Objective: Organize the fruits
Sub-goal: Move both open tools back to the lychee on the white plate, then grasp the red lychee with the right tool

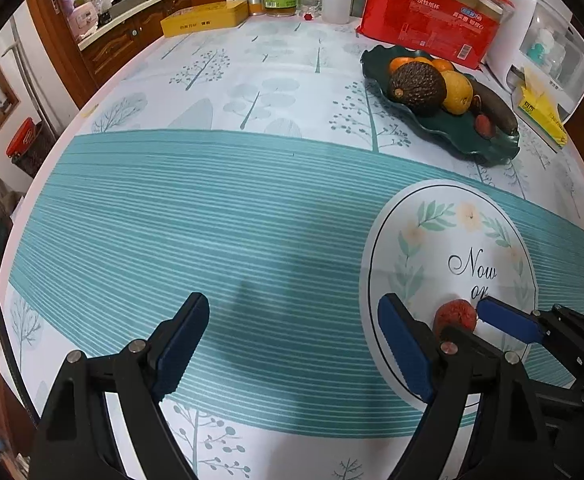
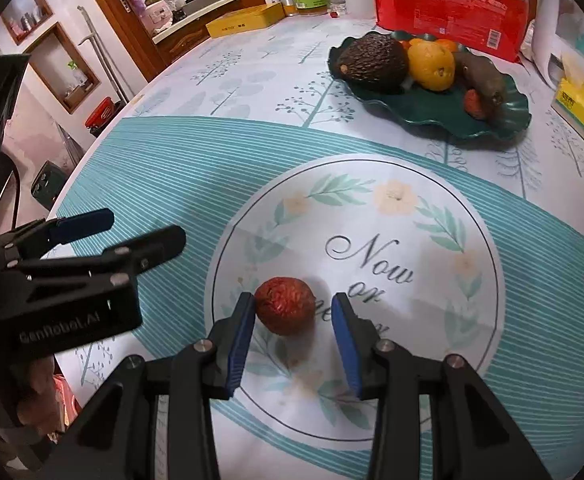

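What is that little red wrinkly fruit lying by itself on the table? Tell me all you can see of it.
The red fruit is small, roundish and dull red with wrinkled, leathery-looking skin, perhaps a dried date. It lies on the tablecloth, inside its printed white circle beside the lettering. The right gripper straddles it: the left pad sits at or against its side, the right pad stands clear. It lies apart from the green fruit dish.

Bench covered by pale cloth printed with grey-green trees, broad teal striped band across middle, white round medallion with leaves, flowers, script lettering. Beyond far edge: dark wood cabinets with round knobs, pale countertop cluttered with small items. Left wall white, recessed wood-framed niches holding small things. Metal rail upright beside niches. Red container low beside bench edge. Light even, soft shadows on cloth.
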Available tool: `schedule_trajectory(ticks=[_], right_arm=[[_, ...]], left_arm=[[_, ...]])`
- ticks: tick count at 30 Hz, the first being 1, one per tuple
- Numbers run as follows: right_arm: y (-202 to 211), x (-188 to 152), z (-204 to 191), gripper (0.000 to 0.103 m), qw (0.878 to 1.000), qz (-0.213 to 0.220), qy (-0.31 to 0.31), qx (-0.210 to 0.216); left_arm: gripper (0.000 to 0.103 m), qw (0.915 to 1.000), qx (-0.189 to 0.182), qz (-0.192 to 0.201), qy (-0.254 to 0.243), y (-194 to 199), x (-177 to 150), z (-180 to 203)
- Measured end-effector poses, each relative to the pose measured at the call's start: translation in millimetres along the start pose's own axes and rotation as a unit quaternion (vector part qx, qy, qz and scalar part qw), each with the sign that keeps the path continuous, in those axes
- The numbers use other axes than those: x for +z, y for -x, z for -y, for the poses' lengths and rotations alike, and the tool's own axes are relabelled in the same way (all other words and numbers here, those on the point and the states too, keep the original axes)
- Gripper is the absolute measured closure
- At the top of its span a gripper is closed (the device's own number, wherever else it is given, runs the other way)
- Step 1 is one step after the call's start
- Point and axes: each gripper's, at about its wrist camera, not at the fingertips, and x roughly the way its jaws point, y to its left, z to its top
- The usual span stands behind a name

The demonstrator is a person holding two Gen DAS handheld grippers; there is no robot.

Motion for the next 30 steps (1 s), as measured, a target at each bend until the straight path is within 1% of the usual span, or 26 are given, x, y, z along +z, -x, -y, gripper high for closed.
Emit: schedule_trajectory(ticks=[4,5,6,14,22,27,29,30], right_arm=[[-7.1,0.8,-5.2,0.063,1.0,-0.006,0.008,0.005],[-8.3,1.4,-5.6,0.065,1.0,-0.007,0.009,0.006],[-9.5,1.3,-5.9,0.071,1.0,-0.008,0.01,0.008],[-6.6,2.6,-4.9,0.072,1.0,-0.007,0.005,0.012],[17.6,14.3,8.0,0.073,1.0,0.015,-0.022,0.013],[38.1,27.0,15.0,0.073,0.999,0.036,-0.033,0.006],[48.4,34.4,16.8,0.073,0.998,0.046,-0.036,0.002],[52.7,38.1,17.7,0.073,0.998,0.05,-0.037,-0.001]], left_arm=[[0.018,1.0,-0.001,-0.001,0.002,-0.6,-1.2,-1.2],[0.018,1.0,-0.001,-0.001,0.003,-0.7,-1.0,-1.4],[0.018,1.0,-0.001,-0.002,0.003,-0.6,-1.0,-1.6],[0.017,1.0,-0.008,-0.005,0.003,-0.1,0.7,-2.0],[0.017,0.9997,-0.022,-0.005,-0.005,7.2,11.6,6.7],[0.017,0.9993,-0.034,0.005,-0.017,20.1,26.2,15.0],[0.016,0.9988,-0.041,0.01,-0.023,27.1,35.7,18.9],[0.013,0.9986,-0.045,0.011,-0.026,30.2,40.3,20.7]])
